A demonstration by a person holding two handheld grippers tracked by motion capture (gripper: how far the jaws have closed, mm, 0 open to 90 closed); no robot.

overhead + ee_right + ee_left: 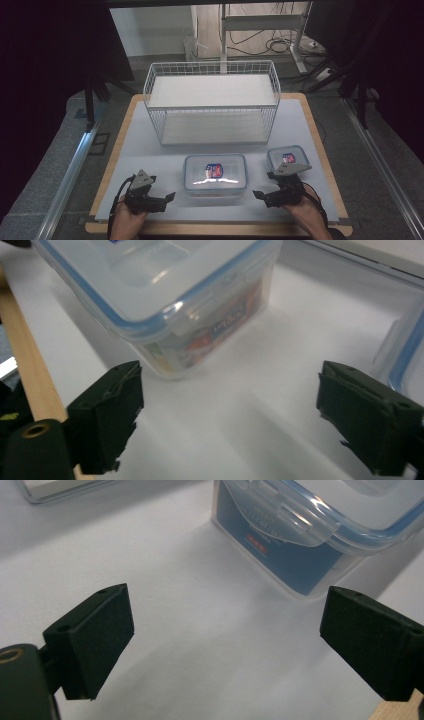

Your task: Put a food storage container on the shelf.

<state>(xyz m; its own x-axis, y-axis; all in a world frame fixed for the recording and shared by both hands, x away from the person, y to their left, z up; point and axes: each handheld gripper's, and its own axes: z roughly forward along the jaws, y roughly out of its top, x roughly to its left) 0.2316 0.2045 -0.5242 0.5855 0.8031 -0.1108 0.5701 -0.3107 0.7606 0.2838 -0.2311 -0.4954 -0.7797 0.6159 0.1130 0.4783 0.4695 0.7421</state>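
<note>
A large clear lidded container with a blue seal and a printed label sits on the white mat near the front. A smaller container of the same kind stands to its right. My left gripper lies low at the large container's left front corner, pointing right. In the left gripper view, my left gripper is open, with bare mat between its pads and the container ahead. My right gripper points left at the container's right front corner. The right gripper view shows my right gripper open, the container ahead.
A white wire basket rack with two shelves stands at the back of the mat. The wooden table edge runs close by the right gripper's left jaw. The small container's rim lies beside its right jaw.
</note>
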